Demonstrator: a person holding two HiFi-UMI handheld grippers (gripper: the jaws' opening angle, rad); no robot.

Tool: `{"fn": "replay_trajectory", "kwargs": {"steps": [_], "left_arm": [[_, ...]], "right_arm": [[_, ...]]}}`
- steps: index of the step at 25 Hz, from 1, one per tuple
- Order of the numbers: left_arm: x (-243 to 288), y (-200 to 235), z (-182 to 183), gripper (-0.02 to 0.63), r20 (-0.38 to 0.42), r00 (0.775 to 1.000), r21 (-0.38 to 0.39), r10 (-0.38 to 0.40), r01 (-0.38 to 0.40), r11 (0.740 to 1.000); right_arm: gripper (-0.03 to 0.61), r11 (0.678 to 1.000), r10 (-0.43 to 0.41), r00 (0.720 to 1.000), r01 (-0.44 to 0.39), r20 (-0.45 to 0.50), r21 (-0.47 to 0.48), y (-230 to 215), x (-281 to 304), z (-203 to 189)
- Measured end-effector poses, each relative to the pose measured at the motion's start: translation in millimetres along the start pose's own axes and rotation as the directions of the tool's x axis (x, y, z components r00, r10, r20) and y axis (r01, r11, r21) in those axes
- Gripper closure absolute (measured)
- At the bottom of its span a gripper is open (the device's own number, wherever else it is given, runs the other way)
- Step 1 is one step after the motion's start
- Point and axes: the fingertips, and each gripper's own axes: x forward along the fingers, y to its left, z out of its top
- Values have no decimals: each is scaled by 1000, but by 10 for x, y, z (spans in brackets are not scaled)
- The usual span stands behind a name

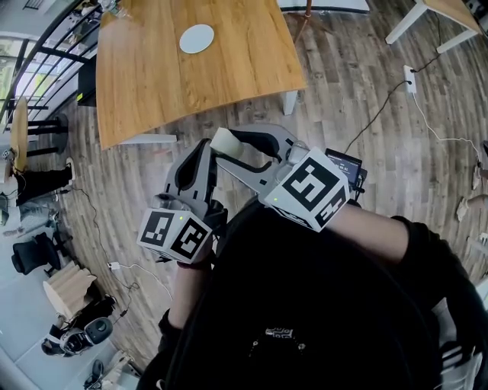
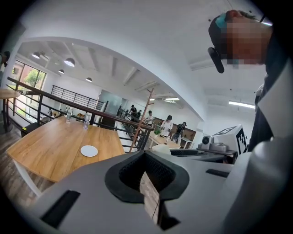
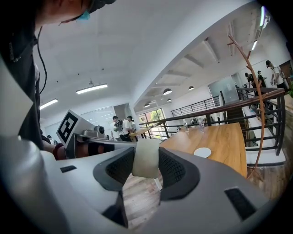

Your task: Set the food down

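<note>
My right gripper [image 1: 229,143] is shut on a cream, soft-looking piece of food [image 1: 226,142], held in the air over the wood floor, short of the table's near edge. In the right gripper view the food [image 3: 145,157] is pinched between the two dark pads of the right gripper [image 3: 145,151]. My left gripper [image 1: 200,152] is just left of it, shut and holding nothing; in the left gripper view the left gripper [image 2: 143,153] has its tips together. A white plate [image 1: 197,38] lies on the wooden table [image 1: 229,68] ahead, also seen as the plate [image 2: 89,151] and the plate [image 3: 202,152].
A black railing [image 1: 46,46] runs along the table's far-left side, and bottles [image 2: 86,119] stand at the table's far end. A white power strip [image 1: 409,78] with cables lies on the floor at the right. Another white-legged table [image 1: 450,11] is at the top right. People stand in the background.
</note>
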Motion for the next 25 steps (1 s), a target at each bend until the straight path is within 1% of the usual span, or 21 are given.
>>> {"fn": "replay_trajectory", "kwargs": {"steps": [6,14,19,25], "left_arm": [[206,-76,-53,615,-16,1000,13,16,-16,1000],[267,-118,-46,615,-37,999,17,38,-37,999],[294,-115,-58,615,-65,996,45,53,-50,998],[336,-87,-76,615,-67,997,15,31,-30,999]], "right_arm": [[400,1000,4,1000,-4,6,12,-201,-97,-44],[400,999,16,1000,-16,4,36,-262,-141,-34],[400,999,26,1000,-26,0,46,-289,-135,-48],[400,999,18,1000,-18,3,45,-325,-116,-61]]}}
